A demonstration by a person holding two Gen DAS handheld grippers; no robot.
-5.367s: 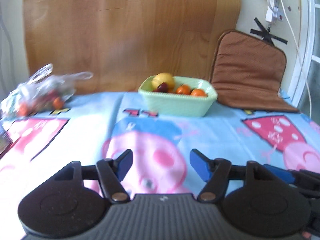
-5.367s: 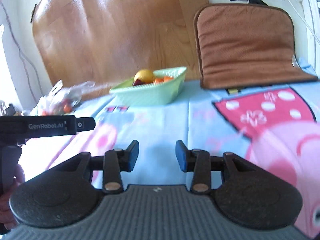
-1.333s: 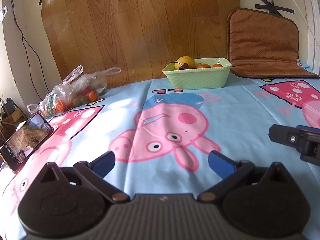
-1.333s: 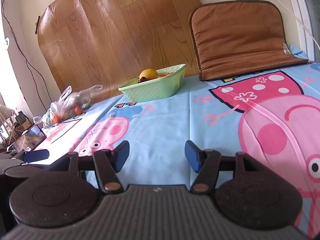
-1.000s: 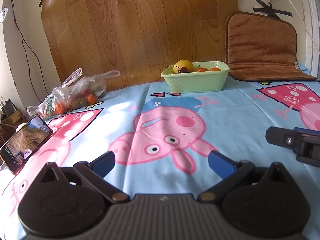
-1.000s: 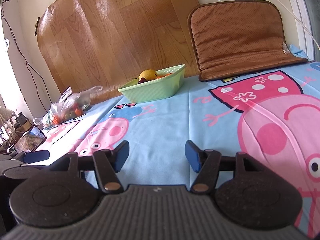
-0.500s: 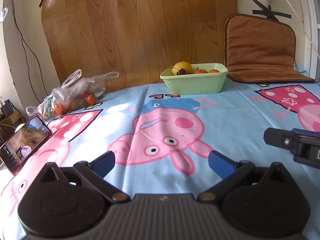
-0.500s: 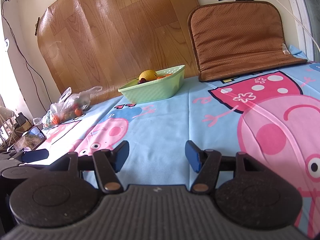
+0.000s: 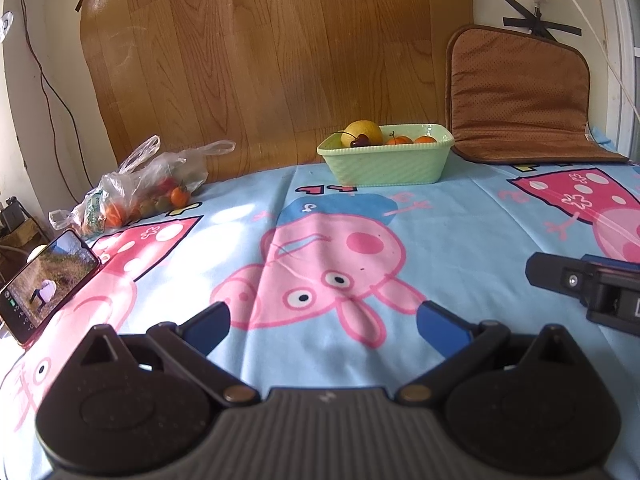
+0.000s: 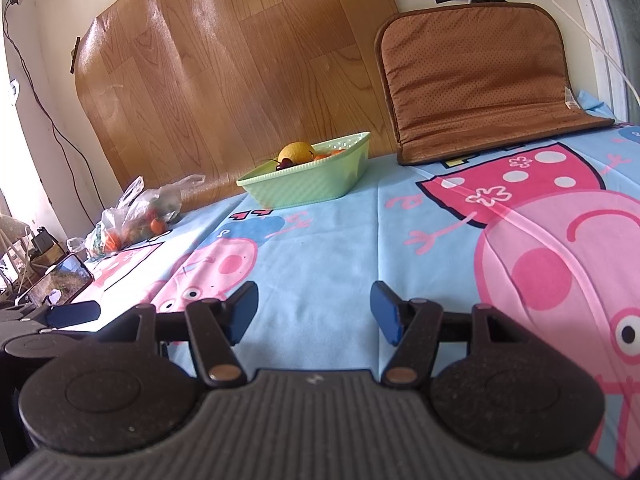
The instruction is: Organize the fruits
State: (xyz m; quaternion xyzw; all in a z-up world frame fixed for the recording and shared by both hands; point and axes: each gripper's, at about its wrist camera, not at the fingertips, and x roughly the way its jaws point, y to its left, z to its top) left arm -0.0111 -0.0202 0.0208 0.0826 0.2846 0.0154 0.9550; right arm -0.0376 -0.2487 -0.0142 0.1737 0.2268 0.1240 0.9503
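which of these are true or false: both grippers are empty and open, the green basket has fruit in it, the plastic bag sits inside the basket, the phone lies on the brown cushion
1. Both grippers are open and hold nothing. True: the left gripper and right gripper have their jaws apart with only cloth between.
2. The green basket has fruit in it. True: a yellow fruit shows above its rim.
3. The plastic bag sits inside the basket. False: it lies on the tablecloth, apart from the basket.
4. The phone lies on the brown cushion. False: it is propped at the opposite edge.
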